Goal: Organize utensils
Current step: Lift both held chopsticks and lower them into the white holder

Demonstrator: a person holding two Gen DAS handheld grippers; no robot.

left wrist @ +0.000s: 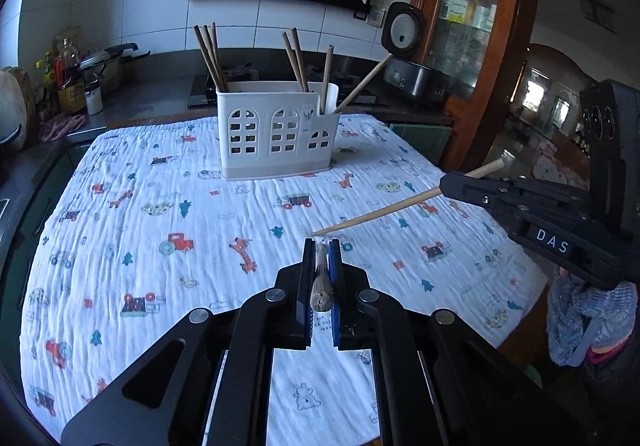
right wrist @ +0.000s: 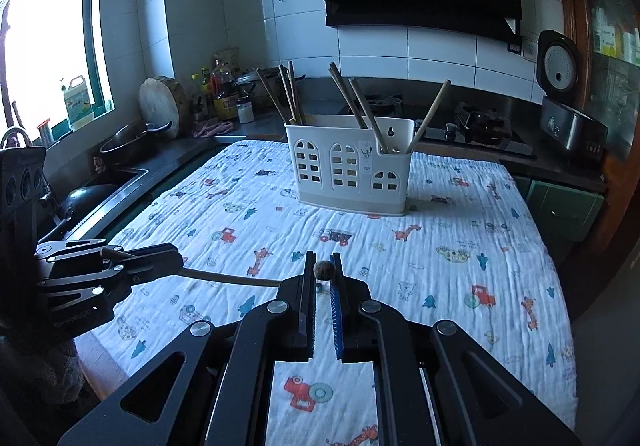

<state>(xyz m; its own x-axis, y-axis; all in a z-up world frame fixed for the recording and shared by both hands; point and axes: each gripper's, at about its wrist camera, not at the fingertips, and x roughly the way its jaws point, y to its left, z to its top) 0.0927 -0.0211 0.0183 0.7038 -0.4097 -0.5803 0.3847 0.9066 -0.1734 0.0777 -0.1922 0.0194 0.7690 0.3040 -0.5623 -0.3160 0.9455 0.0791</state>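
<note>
Between the jaws of each gripper sits one wooden chopstick, and both are clear of the cloth. The left gripper point(left wrist: 322, 246) is pressed shut on a chopstick point(left wrist: 321, 286) that points along its fingers, butt end toward the camera; in the right wrist view the same stick point(right wrist: 232, 278) runs out sideways from that gripper point(right wrist: 176, 260). The right gripper point(right wrist: 323, 260) pinches its own chopstick point(right wrist: 323, 270) near the fingertips, seen end-on there, while the left wrist view shows its full length point(left wrist: 384, 210) slanting down from the right gripper point(left wrist: 444, 181) with the tip just above the patterned cloth point(left wrist: 160, 213).

Further back stands the white utensil holder point(left wrist: 276, 133), upright near the far edge of the cloth. It already carries several chopsticks: a cluster in the left compartment point(left wrist: 210, 53), a pair in the middle point(left wrist: 296, 57), and two more leaning in the low right section point(left wrist: 360, 83).

By my reading the job is nearly finished. No loose utensil lies on the cloth in either view, so the two held sticks look like the last ones. What remains is carrying them to the holder and dropping them in, tips down, without knocking those leaning there.
</note>
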